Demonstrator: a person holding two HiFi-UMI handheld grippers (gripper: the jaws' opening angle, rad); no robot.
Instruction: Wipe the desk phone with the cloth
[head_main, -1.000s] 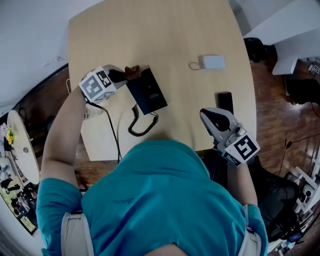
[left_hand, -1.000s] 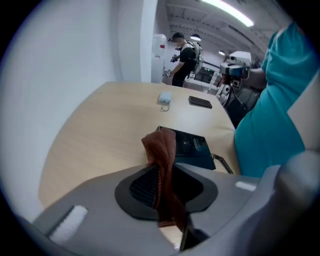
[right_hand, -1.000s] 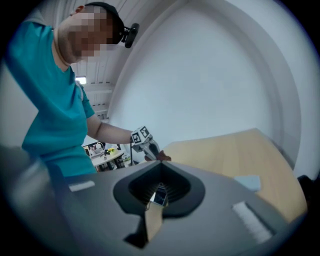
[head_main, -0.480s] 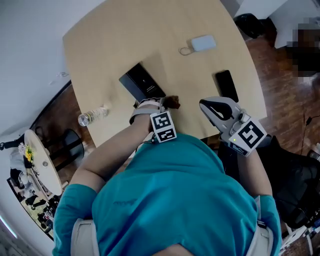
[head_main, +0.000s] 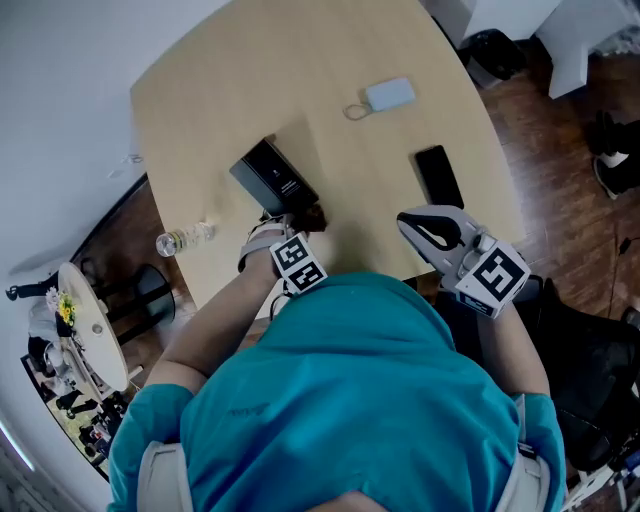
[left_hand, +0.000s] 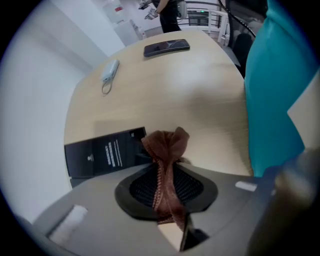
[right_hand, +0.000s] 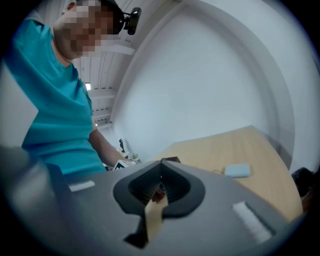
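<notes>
The desk phone (head_main: 272, 175), a flat black unit with small white print on top, lies at an angle on the left part of the pale wooden desk (head_main: 340, 50), near the desk's left edge. In the left gripper view the desk phone (left_hand: 102, 154) sits just beyond the jaws. A brown cloth (head_main: 311, 216) is bunched at the phone's near corner; whether it touches the phone cannot be told. The left hand-held gripper (head_main: 300, 226) has its jaws closed on this cloth. In its own view, the cloth (left_hand: 167, 150) runs as a narrow brown strip up between the closed jaws of the left hand-held gripper (left_hand: 167, 167) and opens into a loose ruffle above them. The right hand-held gripper (head_main: 422, 231) hovers at the near right edge of the desk, well apart from the phone. Its own view shows the right hand-held gripper (right_hand: 161, 167) with jaws together and nothing between them. Farther across the desk lies a dark smartphone (head_main: 438, 176), and beyond it a small pale device (head_main: 389, 95) with a looped cord. A plastic bottle (head_main: 185, 238) lies on the wooden floor left of the desk. The person's teal shirt (head_main: 340, 400) fills the lower part of the head view.
</notes>
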